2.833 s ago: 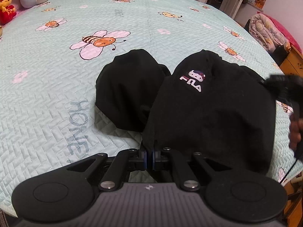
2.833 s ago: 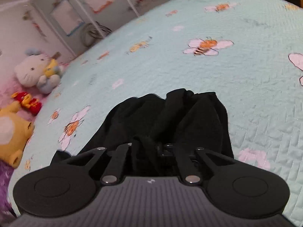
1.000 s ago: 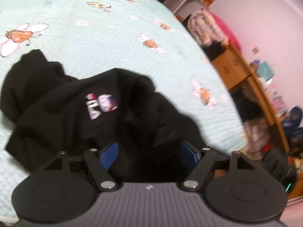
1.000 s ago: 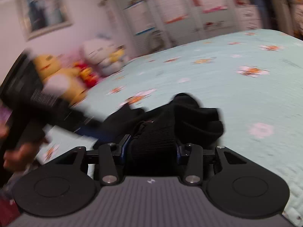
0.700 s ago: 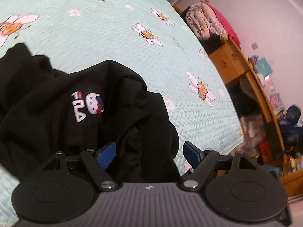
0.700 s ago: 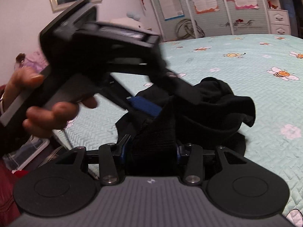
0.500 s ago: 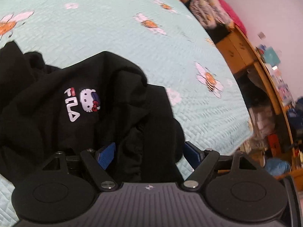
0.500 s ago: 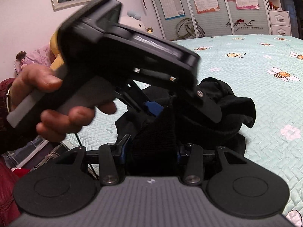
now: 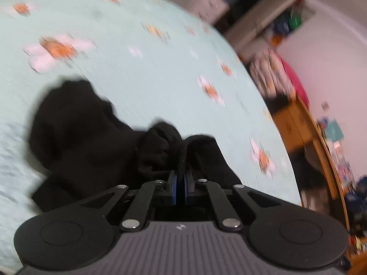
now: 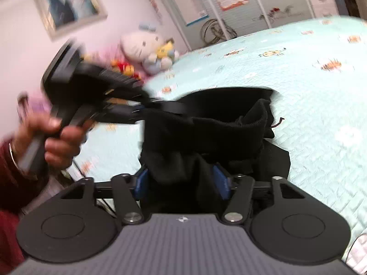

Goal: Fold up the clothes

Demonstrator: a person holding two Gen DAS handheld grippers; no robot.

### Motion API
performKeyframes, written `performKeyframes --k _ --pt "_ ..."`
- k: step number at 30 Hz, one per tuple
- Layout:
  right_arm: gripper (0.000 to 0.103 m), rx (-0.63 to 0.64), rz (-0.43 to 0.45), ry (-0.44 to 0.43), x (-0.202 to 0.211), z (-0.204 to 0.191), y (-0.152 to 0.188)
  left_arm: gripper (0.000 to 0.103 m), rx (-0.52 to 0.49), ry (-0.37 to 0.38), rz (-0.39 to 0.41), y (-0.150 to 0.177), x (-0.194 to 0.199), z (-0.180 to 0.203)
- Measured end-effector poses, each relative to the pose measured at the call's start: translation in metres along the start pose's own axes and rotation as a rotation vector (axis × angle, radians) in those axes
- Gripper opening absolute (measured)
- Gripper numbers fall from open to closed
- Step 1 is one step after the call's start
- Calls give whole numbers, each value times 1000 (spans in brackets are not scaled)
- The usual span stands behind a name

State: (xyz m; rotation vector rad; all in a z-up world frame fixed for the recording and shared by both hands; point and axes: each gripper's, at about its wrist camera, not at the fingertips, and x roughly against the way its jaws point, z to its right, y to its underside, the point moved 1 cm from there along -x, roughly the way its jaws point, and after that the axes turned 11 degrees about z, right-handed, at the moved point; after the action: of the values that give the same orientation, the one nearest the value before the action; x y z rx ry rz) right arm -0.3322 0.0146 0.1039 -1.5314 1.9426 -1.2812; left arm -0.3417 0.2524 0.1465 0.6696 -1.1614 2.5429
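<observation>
Pretty soft, even indoor light on my feed, no harsh shadows or glare. Left wrist view is smeared with motion blur, the bee-print bedspread (image 9: 142, 64) is mush. Right wrist view blurs mostly on the left, around the hand (image 10: 57, 142). Fisheye bends both edges, and the black garment (image 10: 206, 133) shows zero detail.

- L wrist cam: sits just behind left gripper (image 9: 180, 184), looks fwd and down, close over black garment (image 9: 91, 137) on bed (image 9: 149, 73); room's wooden furniture (image 9: 296, 126) at right.
- R wrist cam: behind right gripper (image 10: 182, 184), flatter angle, faces wall w/ plush toys (image 10: 149, 50).
- Shared: garment, bed; R view also catches left gripper, hand (image 10: 57, 142).
</observation>
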Motion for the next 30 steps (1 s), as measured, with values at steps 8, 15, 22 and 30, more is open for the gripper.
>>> performKeyframes --k 8,15,22,30 --pt "69 -98 55 209 3 49 -9 1 70 -117 173 -21 76 -46" --pt "70 23 -27 230 -25 44 6 1 138 -170 145 -9 80 -77" --pt "71 231 -53 152 -50 1 11 1 123 -172 165 -11 85 -86" --pt "72 141 -76 8 -44 -11 4 1 181 -178 140 -4 84 -107"
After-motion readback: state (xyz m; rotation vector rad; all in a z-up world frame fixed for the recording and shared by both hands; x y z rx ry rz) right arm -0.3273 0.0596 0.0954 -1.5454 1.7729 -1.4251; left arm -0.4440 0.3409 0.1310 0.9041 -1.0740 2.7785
